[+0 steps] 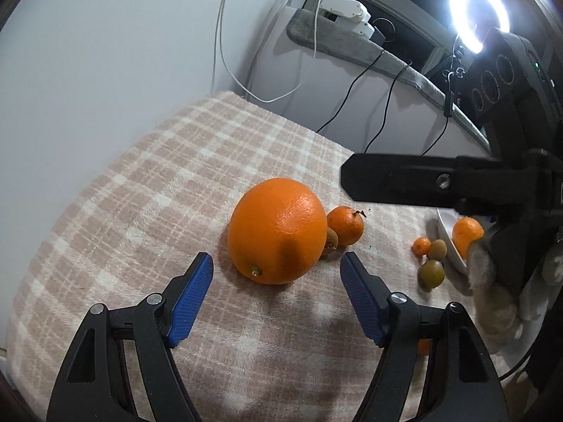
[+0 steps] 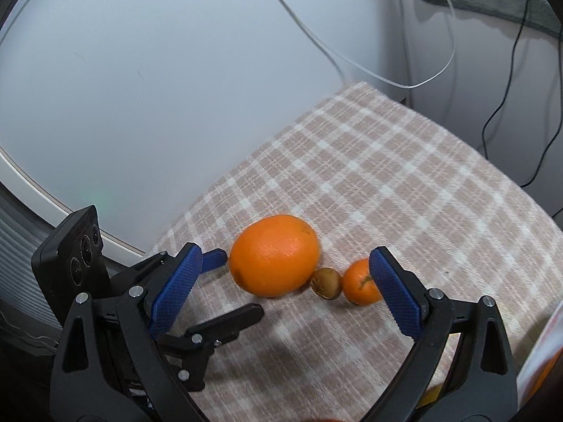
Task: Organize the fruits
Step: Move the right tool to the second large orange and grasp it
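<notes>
A large orange lies on the pink checked cloth. A small brown fruit and a mandarin touch its far side. My left gripper is open, its blue pads on either side of the orange's near end without pressing it. My right gripper is open and empty just short of the three fruits. One of its black fingers crosses the left wrist view. To the right a white bowl holds another mandarin.
Beside the bowl lie a tiny orange fruit and two greenish-brown fruits. A fuzzy sleeve holds the right gripper. The white wall borders the cloth's far side. Cables, a grey ledge and a ring light stand behind.
</notes>
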Available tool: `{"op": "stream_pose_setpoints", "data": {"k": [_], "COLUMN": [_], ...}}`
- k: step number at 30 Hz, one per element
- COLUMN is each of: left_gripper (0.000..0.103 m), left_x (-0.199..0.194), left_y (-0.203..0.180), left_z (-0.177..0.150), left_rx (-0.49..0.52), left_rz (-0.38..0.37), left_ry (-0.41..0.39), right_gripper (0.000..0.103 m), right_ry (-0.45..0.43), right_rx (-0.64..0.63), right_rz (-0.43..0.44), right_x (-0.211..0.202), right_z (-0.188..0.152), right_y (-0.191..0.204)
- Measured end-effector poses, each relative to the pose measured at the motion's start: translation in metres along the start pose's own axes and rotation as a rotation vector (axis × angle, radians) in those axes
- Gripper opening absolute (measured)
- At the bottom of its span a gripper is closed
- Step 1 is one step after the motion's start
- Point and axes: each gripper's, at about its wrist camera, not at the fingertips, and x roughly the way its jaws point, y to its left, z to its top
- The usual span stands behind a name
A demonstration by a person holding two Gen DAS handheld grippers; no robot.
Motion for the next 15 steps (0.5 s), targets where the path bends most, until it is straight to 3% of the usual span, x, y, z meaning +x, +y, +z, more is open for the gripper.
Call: {"op": "stream_pose_setpoints", "data": {"k": [15], "left_gripper": [0.068], "left_x": [0.013], "left_y": [0.009], "left_z": [0.002], "left_rx": [-0.019], "left_rz": [-0.023], "left_ry": [0.021], "right_gripper": [0.091], "right_ry": [0.081], "right_rx": [-0.043], "right_rz": [0.035], "right_x": [0.034], "right_z": [0.003], "right_y": [0.012]}}
